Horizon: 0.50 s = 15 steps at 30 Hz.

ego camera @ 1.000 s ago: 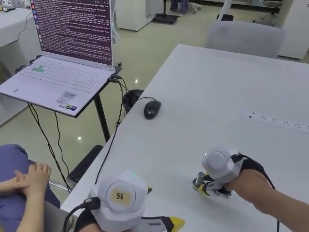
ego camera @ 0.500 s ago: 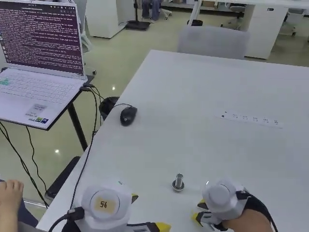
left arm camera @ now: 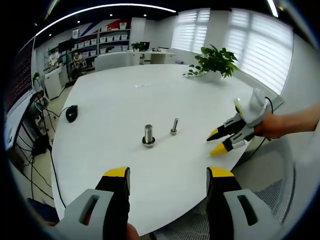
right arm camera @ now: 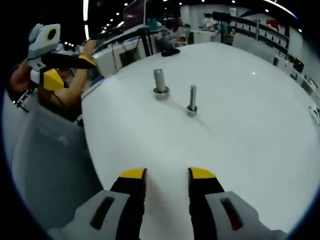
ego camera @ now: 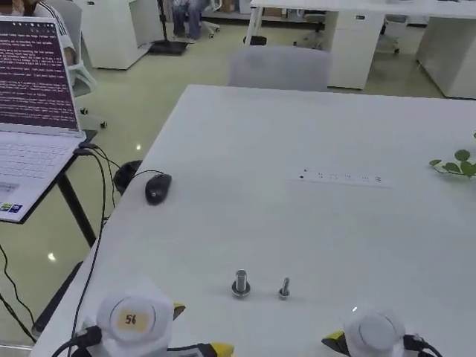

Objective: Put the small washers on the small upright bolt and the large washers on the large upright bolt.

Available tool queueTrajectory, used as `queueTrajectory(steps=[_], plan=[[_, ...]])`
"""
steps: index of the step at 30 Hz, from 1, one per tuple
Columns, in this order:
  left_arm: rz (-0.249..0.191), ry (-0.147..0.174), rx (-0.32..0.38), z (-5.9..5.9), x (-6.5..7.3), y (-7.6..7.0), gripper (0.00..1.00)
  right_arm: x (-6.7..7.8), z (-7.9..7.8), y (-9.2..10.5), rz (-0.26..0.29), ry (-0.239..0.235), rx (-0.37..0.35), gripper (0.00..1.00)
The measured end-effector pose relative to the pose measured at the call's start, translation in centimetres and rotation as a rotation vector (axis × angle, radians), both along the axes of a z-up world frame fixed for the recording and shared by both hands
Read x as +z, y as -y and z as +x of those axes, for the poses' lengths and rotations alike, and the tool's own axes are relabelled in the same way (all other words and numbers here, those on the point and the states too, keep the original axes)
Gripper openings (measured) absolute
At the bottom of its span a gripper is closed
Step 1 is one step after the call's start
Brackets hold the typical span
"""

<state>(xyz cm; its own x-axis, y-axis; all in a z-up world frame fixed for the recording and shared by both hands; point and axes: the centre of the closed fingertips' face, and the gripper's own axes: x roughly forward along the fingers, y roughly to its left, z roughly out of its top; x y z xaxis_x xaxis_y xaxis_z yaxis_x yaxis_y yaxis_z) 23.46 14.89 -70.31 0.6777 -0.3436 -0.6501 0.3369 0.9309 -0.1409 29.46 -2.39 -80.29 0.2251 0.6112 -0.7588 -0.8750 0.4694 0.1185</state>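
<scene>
The large bolt (ego camera: pixel 240 283) and small bolt (ego camera: pixel 284 288) stand upright side by side near the counter's (ego camera: pixel 297 134) near edge, with the left gripper (left arm camera: pixel 169 175) fingers (left arm camera: pixel 117 173) wide apart and empty and the right gripper (right arm camera: pixel 166 174) narrowly parted and empty.

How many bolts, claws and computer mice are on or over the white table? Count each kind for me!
Bolts: 2, the large bolt and the small bolt
Claws: 2, the left claw and the right claw
Computer mouse: 1
Total: 5

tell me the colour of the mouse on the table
Black mouse, clearest in the head view.
</scene>
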Motion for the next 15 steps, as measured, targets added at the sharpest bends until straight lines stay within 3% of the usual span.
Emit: queueTrajectory(steps=[9, 15], plan=[[0.021, 0.014, 0.023, 0.6, 0.5, -1.7, 0.63, 4.4, 1.5, 1.1, 0.124, 0.077, -0.083, 0.47], [0.001, 0.042, 0.054, 1.0, 1.4, -2.4, 0.65, 5.2, 1.3, 1.5, 0.155, 0.093, -0.102, 0.53]])
